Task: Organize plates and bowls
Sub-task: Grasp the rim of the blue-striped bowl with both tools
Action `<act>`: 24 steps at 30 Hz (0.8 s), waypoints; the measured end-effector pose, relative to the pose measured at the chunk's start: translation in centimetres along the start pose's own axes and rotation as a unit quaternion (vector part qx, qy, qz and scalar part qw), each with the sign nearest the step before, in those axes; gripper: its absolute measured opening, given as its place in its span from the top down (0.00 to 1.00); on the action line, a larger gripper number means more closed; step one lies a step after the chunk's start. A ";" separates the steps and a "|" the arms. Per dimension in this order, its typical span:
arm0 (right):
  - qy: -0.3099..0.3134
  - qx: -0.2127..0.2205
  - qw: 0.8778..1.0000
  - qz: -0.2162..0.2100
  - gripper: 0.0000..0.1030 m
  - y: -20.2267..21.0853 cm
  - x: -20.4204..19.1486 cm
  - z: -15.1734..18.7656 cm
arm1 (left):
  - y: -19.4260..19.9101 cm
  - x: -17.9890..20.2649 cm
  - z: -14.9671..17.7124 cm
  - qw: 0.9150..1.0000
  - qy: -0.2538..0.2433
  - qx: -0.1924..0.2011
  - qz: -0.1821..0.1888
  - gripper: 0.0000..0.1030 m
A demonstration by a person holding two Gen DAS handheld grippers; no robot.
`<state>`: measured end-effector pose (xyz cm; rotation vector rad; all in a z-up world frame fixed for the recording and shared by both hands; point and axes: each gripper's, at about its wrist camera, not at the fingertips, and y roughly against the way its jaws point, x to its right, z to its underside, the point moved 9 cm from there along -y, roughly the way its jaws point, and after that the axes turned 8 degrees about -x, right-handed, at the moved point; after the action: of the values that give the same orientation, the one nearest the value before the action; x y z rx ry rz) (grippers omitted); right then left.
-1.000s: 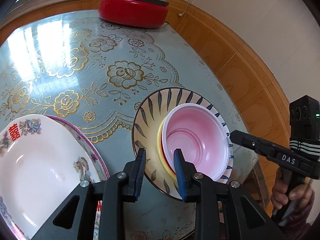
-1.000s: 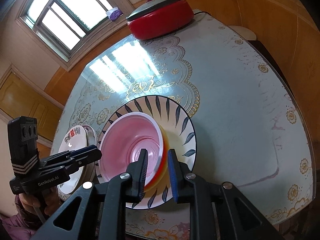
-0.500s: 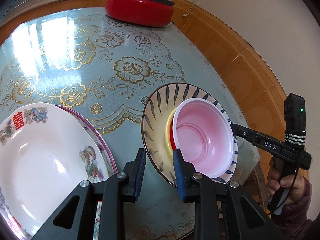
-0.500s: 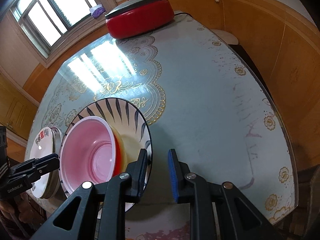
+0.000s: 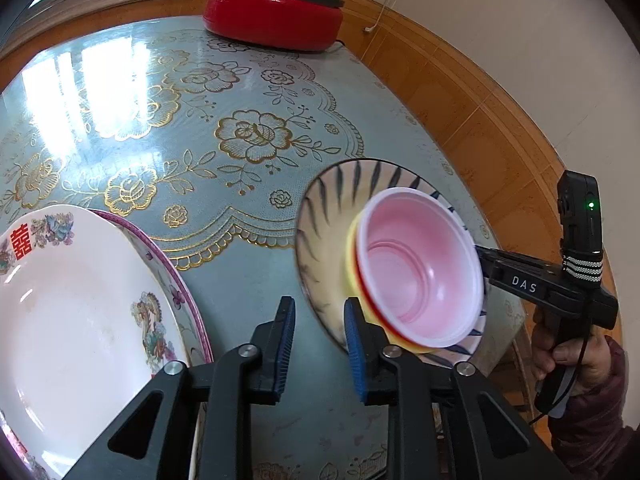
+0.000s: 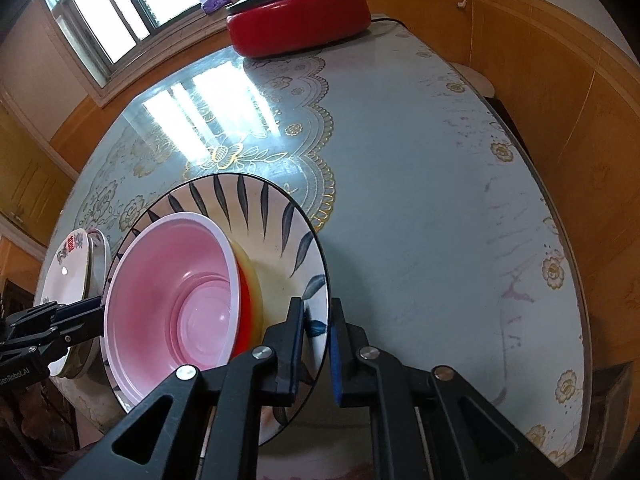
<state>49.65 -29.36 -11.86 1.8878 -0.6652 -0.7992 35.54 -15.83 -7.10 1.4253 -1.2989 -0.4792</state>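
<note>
You had the pink bowl [image 6: 172, 300] nested in the striped plate [image 6: 276, 220] at lower left of the right view, the right gripper [image 6: 316, 344] fingers pinched shut on that plate's rim. Your left gripper [image 5: 318, 344] was closing on nothing. Merging with the white plates [image 5: 72, 304] remained.

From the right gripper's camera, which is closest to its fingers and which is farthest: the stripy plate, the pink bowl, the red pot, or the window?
1. Stripy plate: its rim sits between the right gripper fingers.
2. Pink bowl: just left, stacked in that plate.
3. Red pot: at the table's far edge.
4. Window: beyond the table, upper left.
</note>
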 end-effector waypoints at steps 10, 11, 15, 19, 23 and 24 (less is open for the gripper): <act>-0.011 -0.003 1.000 -0.029 0.87 -0.3 1.5 0.1 | -1.4 1.5 -0.7 0.999 -0.019 0.004 -0.025 0.82; -0.012 -0.003 0.999 -0.034 0.87 -0.3 1.6 0.1 | -1.5 1.4 -0.8 1.000 -0.018 0.004 -0.025 0.83; -0.006 -0.001 0.999 -0.040 0.86 -0.4 1.6 0.1 | -2.0 1.2 -1.0 1.000 -0.010 0.006 -0.021 0.84; 0.003 0.003 0.999 -0.046 0.84 -0.4 1.5 0.1 | -2.6 1.4 -1.0 1.000 -0.010 0.006 -0.015 0.84; 0.010 0.009 0.999 -0.050 0.82 -0.5 1.4 0.1 | -3.1 1.5 -1.0 1.000 -0.011 0.009 -0.011 0.84; 0.011 0.010 0.999 -0.052 0.82 -0.5 1.4 0.1 | -3.2 1.5 -1.0 1.000 -0.012 0.011 -0.010 0.84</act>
<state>50.56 -30.19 -12.72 1.9593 -0.5666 -0.8390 38.27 -17.34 -9.03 1.4557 -1.3138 -0.4970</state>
